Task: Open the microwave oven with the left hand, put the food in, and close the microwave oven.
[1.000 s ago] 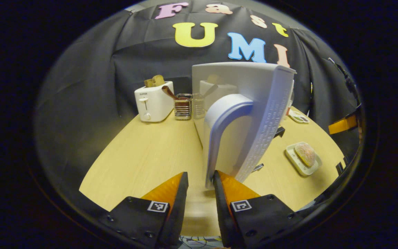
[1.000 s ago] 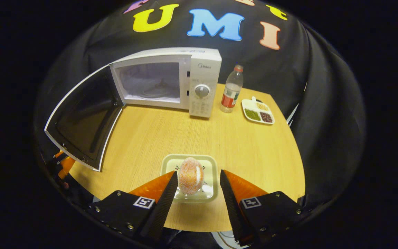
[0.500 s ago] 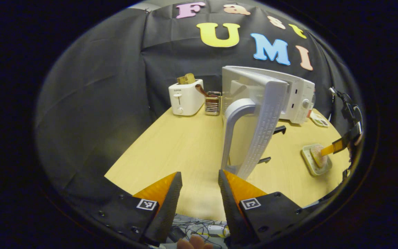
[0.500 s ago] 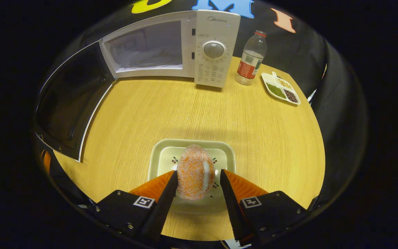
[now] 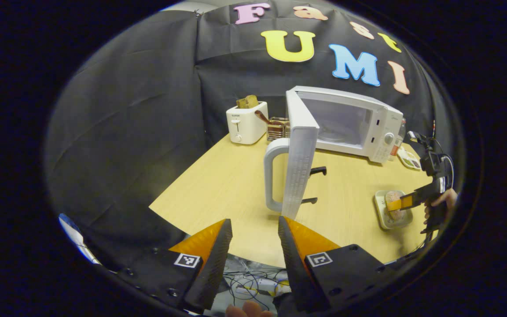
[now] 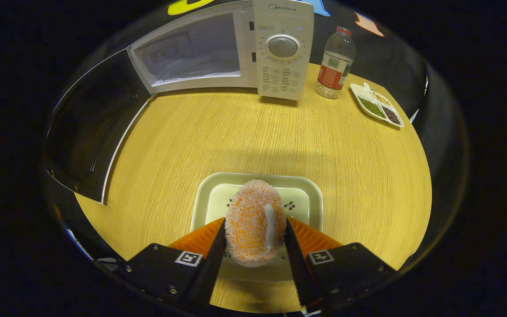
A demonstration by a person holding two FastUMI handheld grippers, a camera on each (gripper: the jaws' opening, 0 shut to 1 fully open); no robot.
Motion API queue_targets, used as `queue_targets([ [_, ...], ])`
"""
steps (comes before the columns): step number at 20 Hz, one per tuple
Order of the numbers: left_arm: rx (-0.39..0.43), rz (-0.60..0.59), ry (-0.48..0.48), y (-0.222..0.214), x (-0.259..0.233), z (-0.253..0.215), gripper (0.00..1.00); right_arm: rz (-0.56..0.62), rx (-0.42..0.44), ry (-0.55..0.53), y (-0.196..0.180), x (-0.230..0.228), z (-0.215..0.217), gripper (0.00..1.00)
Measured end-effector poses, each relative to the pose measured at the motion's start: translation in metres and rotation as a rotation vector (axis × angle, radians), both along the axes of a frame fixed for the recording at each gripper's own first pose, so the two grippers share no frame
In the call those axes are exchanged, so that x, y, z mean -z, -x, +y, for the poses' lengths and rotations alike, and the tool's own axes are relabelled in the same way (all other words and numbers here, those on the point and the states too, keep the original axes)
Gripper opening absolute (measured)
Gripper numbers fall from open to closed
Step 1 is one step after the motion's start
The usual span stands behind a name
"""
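Orange sugar-crusted bun [image 6: 255, 222]: on cream tray [image 6: 310, 198], right hand-held gripper [image 6: 255, 240] fingers pressing both flanks. Left hand-held gripper [image 5: 251, 240] released. Squeeze lightly; lift straight toward open white microwave [image 6: 218, 53].

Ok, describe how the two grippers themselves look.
Both alike: the left gripper and the right gripper have wedge-shaped fingers, orange on the outer faces and black on the inner ones, on black bolted bodies, each bearing a small black-and-white square marker.

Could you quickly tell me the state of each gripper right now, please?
Left gripper: open, holding nothing.
Right gripper: closed on the sugared orange bun, over its tray.
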State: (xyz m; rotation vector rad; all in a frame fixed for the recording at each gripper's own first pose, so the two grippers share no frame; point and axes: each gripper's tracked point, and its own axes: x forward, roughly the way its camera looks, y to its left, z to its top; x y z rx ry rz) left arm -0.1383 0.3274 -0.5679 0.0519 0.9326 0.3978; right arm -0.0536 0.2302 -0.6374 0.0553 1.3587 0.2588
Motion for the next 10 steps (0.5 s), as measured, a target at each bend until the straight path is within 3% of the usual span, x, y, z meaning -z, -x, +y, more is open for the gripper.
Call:
queue_targets([
  [3, -0.034, 0.007, 0.000, 0.001, -0.013, -0.014, 0.73, -0.016, -0.025, -0.018, -0.001, -0.002, 0.000, 0.69],
  [9, -0.128, 0.013, -0.040, 0.016, -0.057, -0.034, 0.73, -0.104, 0.013, -0.185, -0.039, -0.037, 0.040, 0.66],
  [10, -0.140, 0.017, -0.051, 0.021, -0.065, -0.038, 0.73, -0.115, 0.027, -0.213, -0.047, -0.042, 0.048, 0.69],
])
